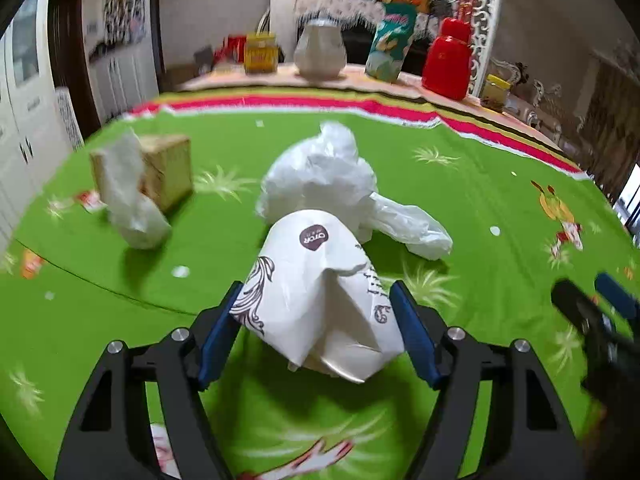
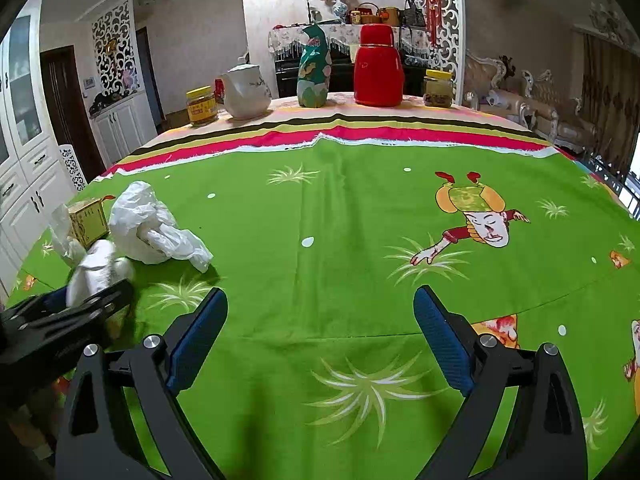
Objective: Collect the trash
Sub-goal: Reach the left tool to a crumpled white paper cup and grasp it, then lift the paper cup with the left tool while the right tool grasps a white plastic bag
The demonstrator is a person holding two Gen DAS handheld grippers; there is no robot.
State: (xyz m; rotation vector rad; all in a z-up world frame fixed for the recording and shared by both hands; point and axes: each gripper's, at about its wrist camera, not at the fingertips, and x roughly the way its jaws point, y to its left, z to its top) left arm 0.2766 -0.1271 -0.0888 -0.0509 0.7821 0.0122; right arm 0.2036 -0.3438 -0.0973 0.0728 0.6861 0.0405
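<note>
A crushed white paper cup point(image 1: 320, 264) with brown print lies on the green tablecloth point(image 1: 480, 184). My left gripper point(image 1: 316, 288) has both blue pads against the cup's sides and is shut on it. The right wrist view shows the same cup point(image 2: 96, 268) and the left gripper point(image 2: 80, 308) at its left edge. Just beyond the cup sits a crumpled white plastic bag point(image 1: 324, 176) point(image 2: 152, 228). Crumpled white tissue point(image 1: 128, 200) leans on a small yellow cardboard box point(image 1: 168, 168) at the left. My right gripper point(image 2: 320, 296) stands open over bare cloth, holding nothing.
Along the table's far side stand a white teapot point(image 2: 244, 92), a green patterned bag point(image 2: 314, 68), a red thermos point(image 2: 378, 68) and two yellow-lidded jars point(image 2: 202, 106). A small red-and-white wrapper point(image 1: 90, 200) lies left of the tissue. White cabinets point(image 2: 24, 184) stand at the left.
</note>
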